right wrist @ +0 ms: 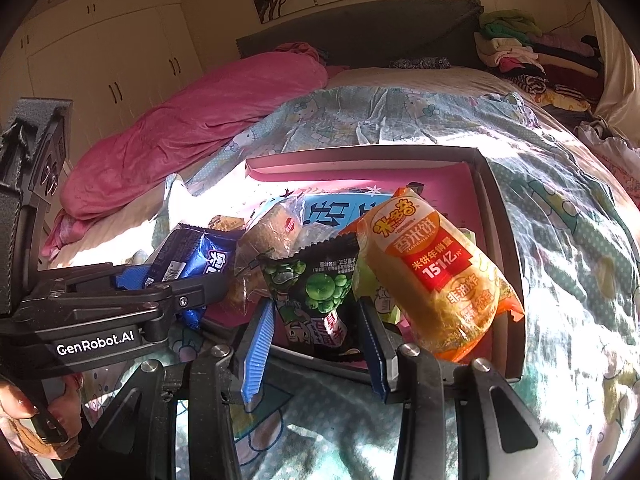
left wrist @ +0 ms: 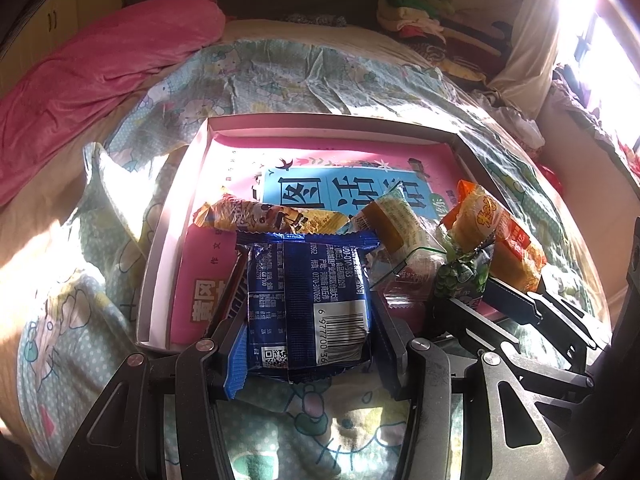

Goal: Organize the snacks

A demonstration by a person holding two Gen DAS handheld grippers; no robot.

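A shallow box [left wrist: 224, 122] with a pink book cover inside lies on the bed. My left gripper [left wrist: 306, 340] is shut on a dark blue snack packet [left wrist: 308, 300] at the box's near edge; it also shows in the right wrist view [right wrist: 188, 264]. My right gripper [right wrist: 316, 340] has its jaws around a black packet with green peas [right wrist: 320, 304], which lies on the box's near rim; whether they press it is unclear. An orange rice-cracker bag [right wrist: 436, 280] leans to its right. A yellow packet [left wrist: 272, 218] and a clear-wrapped snack [left wrist: 392, 228] lie behind.
The box [right wrist: 492, 208] rests on a Hello Kitty quilt [left wrist: 280, 76]. A pink blanket [left wrist: 100, 76] lies at the back left. Folded clothes [right wrist: 520, 52] are piled at the headboard's right. White wardrobes [right wrist: 100, 56] stand at the left.
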